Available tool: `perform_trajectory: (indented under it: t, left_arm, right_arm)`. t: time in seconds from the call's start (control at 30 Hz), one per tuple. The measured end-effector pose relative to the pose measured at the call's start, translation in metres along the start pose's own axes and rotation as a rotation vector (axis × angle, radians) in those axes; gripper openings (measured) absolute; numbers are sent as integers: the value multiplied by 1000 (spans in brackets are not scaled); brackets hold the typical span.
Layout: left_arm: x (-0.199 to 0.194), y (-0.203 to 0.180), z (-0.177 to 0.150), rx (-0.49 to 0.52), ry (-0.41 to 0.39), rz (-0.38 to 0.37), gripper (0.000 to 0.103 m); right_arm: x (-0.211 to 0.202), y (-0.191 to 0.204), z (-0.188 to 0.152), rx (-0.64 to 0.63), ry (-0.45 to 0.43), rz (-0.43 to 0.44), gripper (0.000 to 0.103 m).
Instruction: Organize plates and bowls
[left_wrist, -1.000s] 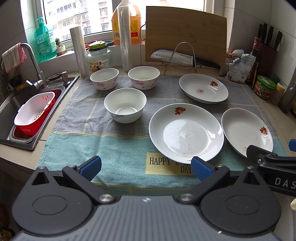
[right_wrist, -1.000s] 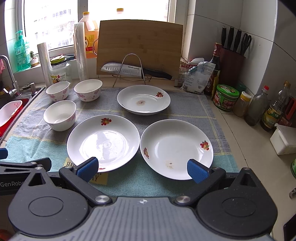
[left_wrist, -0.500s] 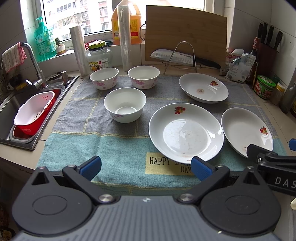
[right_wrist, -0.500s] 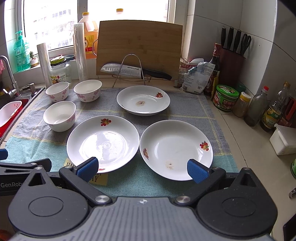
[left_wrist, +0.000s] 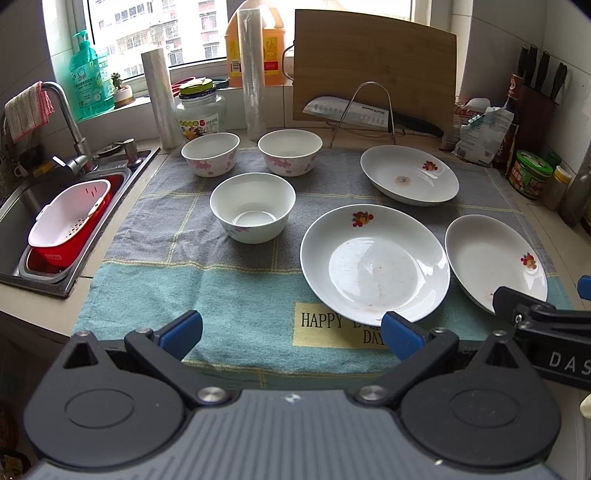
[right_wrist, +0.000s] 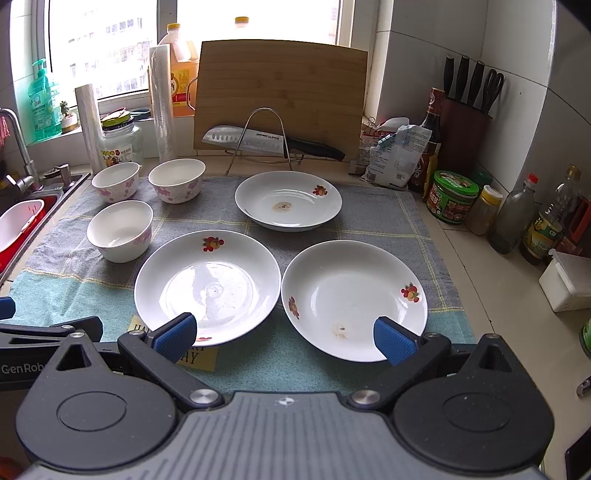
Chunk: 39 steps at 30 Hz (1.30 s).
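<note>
1. Towel (left_wrist: 229, 291): a grey and teal cloth with yellow lines covers the counter and bears all the crockery.
2. Left gripper (left_wrist: 291, 334): jaws spread wide and empty, above the towel's near edge; its right blue pad overlaps the near rim of the centre plate (left_wrist: 373, 262) in the left wrist view.
3. Right gripper (right_wrist: 284, 339): jaws likewise wide apart and empty; the right plate (right_wrist: 354, 295) lies just ahead between its pads.
4. Centre plate and right plate: side by side, rims nearly touching, each with faint residue inside.
5. Far plate (right_wrist: 288, 201): behind them, apart, a brown stain at its centre.
6. Near bowl (left_wrist: 253, 212): left of the centre plate, upright, empty.
7. Two flowered bowls (left_wrist: 210, 153) (left_wrist: 290, 151): behind it, side by side, upright; their contents cannot be told.
</note>
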<state>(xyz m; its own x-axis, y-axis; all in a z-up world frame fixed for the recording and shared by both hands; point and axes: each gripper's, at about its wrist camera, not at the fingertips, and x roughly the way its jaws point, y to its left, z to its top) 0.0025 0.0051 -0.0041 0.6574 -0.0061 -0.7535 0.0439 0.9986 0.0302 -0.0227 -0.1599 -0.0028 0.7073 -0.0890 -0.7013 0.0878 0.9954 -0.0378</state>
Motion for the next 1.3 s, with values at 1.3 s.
perform_trajectory:
  t: [1.3]
  left_arm:
    - [57, -4, 20, 123, 3, -207, 102]
  right_arm:
    - [62, -67, -52, 18, -15, -37, 103]
